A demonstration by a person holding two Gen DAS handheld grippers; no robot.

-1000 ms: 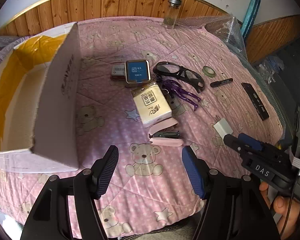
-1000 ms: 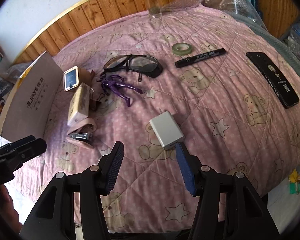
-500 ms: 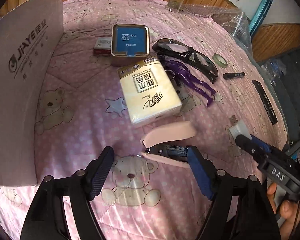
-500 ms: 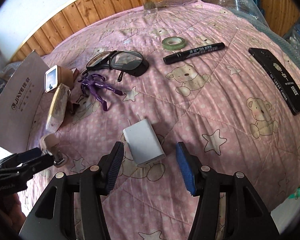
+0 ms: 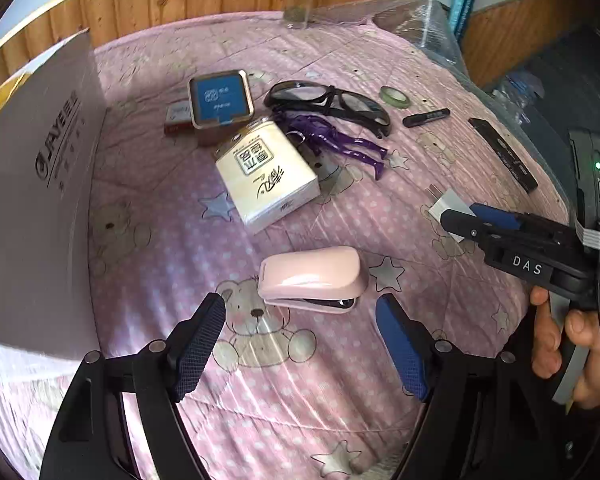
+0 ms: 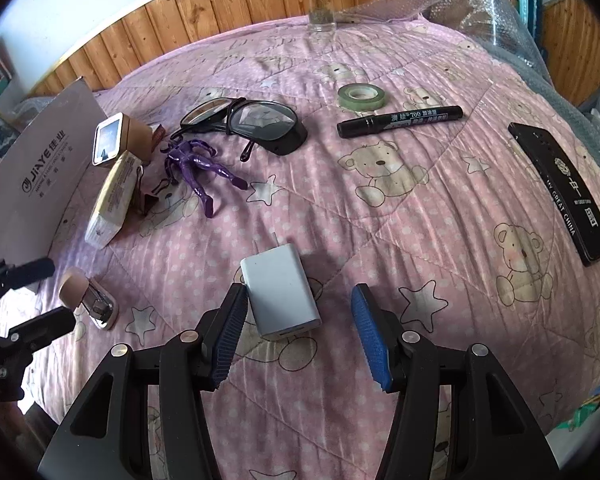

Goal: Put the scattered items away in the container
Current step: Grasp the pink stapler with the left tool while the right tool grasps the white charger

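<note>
While both claws gape wide, the left gripper [image 5: 300,344] frames a pink stapler [image 5: 312,280] beside the "JIAYE" cardboard box [image 5: 40,184]; the right gripper [image 6: 298,336], marked "DAS", straddles a white charger [image 6: 280,290].

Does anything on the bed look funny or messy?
Nothing is spilled or visibly broken. The things are just scattered: the tissue pack lies askew, leaning on the blue-lidded tin, and the purple figurine sprawls beside the glasses.
</note>
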